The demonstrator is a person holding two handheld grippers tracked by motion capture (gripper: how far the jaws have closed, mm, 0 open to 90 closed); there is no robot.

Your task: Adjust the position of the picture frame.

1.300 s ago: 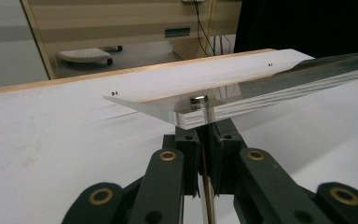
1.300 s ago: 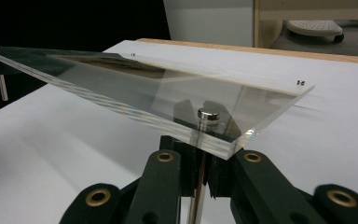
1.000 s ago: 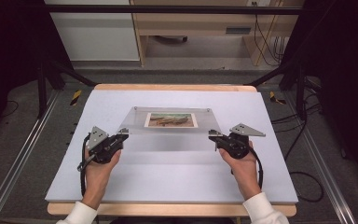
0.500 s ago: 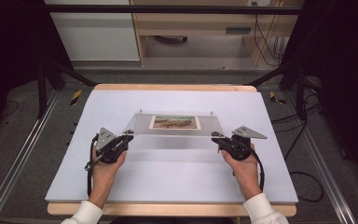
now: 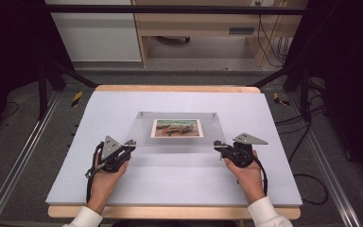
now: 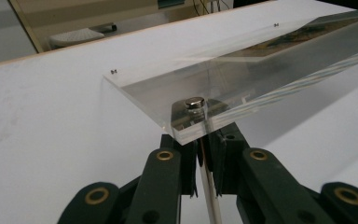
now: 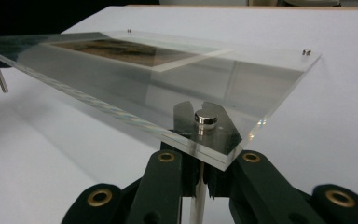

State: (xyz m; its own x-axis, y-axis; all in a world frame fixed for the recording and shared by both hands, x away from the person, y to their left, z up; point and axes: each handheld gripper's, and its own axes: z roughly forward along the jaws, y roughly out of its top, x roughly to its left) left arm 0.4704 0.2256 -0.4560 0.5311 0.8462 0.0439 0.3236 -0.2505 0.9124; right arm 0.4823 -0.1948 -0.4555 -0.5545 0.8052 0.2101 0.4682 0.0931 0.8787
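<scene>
White table [image 5: 123, 113] w/ wood edge takes up most of the high view; on its middle sits a clear acrylic frame [image 5: 179, 130] w/ a photo [image 5: 177, 128] sandwiched inside. Vs 0.5 s ago, the frame's far edge has dropped back toward the table and reads flatter, near edge lower, both hands pulled closer to the person. Left gripper [image 5: 128, 144] pinches the frame's near-left corner, right gripper [image 5: 219, 145] the near-right corner; jaws of each pressed together under a corner. Gripper views add what the high view can't: near edge is lifted off the table, far edge down or nearly so, a small metal stud [image 6: 195, 102] at the left corner and another [image 7: 205, 117] at the right, plus a thin metal pin running down between each pair of jaws. Photo content too oblique to read there. Exact contact point is hidden under the acrylic; sleeves cut off at bottom.
</scene>
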